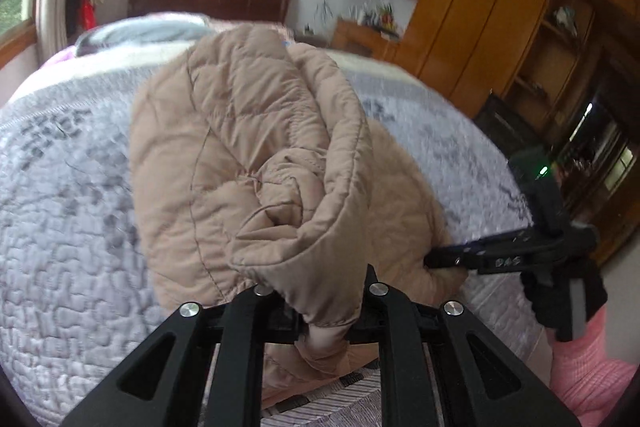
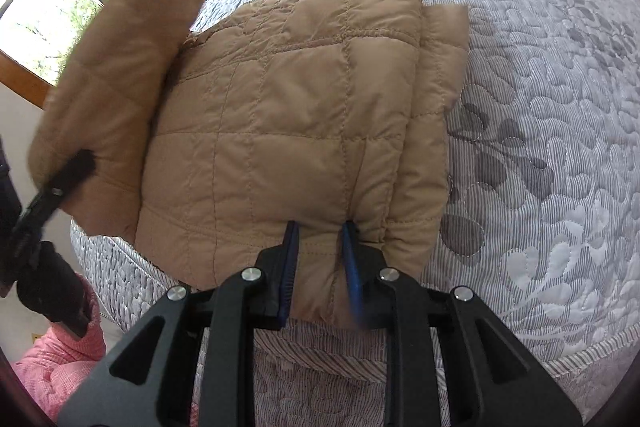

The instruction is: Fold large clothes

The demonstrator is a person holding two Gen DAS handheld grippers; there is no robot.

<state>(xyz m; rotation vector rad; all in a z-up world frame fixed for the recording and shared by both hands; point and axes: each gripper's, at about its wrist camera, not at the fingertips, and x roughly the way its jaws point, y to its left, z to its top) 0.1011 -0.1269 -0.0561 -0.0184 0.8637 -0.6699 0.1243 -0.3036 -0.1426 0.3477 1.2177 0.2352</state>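
The tan jacket (image 2: 296, 115) was spread on the bed (image 2: 540, 107); its near hem was clamped by the right tongs (image 2: 318, 227), while one side was raised by the left tongs (image 1: 320, 307), clamped too, apparently for folding over.

Grey quilted bed (image 2: 540, 115), tan jacket (image 2: 288, 115) seemingly folded

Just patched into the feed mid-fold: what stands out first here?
A tan quilted puffer jacket fills both views, lying on a grey leaf-patterned quilted bedspread. The left gripper lifts one bunched side off the bed; the right gripper pinches the near hem at the bed's edge.
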